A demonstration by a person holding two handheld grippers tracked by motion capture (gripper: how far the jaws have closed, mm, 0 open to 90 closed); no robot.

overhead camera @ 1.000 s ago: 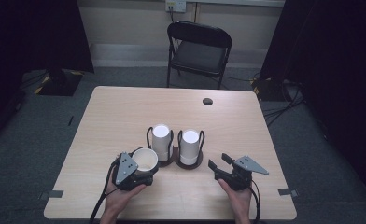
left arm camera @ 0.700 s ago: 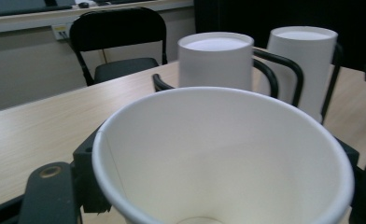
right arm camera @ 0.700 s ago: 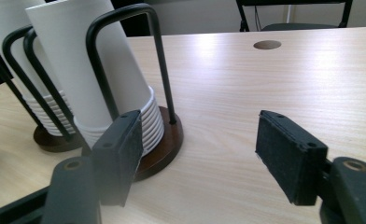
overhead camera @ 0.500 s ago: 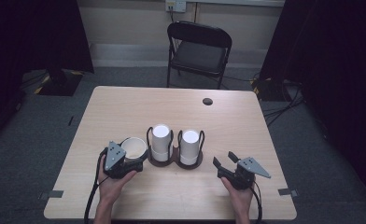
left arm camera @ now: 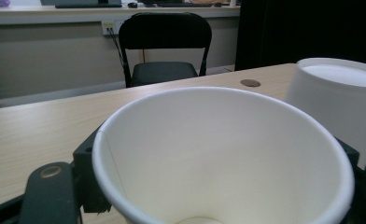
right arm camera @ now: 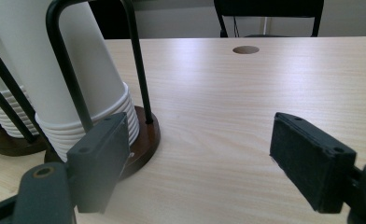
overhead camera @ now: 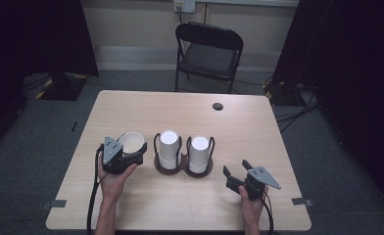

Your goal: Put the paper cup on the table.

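My left gripper [overhead camera: 131,152] is shut on an upright white paper cup [overhead camera: 131,142], mouth up, just left of a dark wire rack [overhead camera: 182,169]. The rack holds two stacks of upturned white cups [overhead camera: 169,147] [overhead camera: 199,152]. In the left gripper view the held cup [left arm camera: 218,154] sits between the black fingers [left arm camera: 50,191], with a stack [left arm camera: 340,98] at right. My right gripper [overhead camera: 236,170] rests low on the table, right of the rack. Its jaws have just been opening and stand open with nothing between them [right arm camera: 200,158]. The nearer stack [right arm camera: 69,70] and the brown base [right arm camera: 146,135] lie just ahead on its left.
The light wooden table [overhead camera: 190,205] has a round cable hole [overhead camera: 218,106] near its far edge. A black folding chair [overhead camera: 207,49] stands behind it. Bare tabletop lies in front of and to the right of the rack.
My left hand has carried the paper cup leftward, away from the rack. The right gripper's jaws have spread wider while that hand stayed in place.
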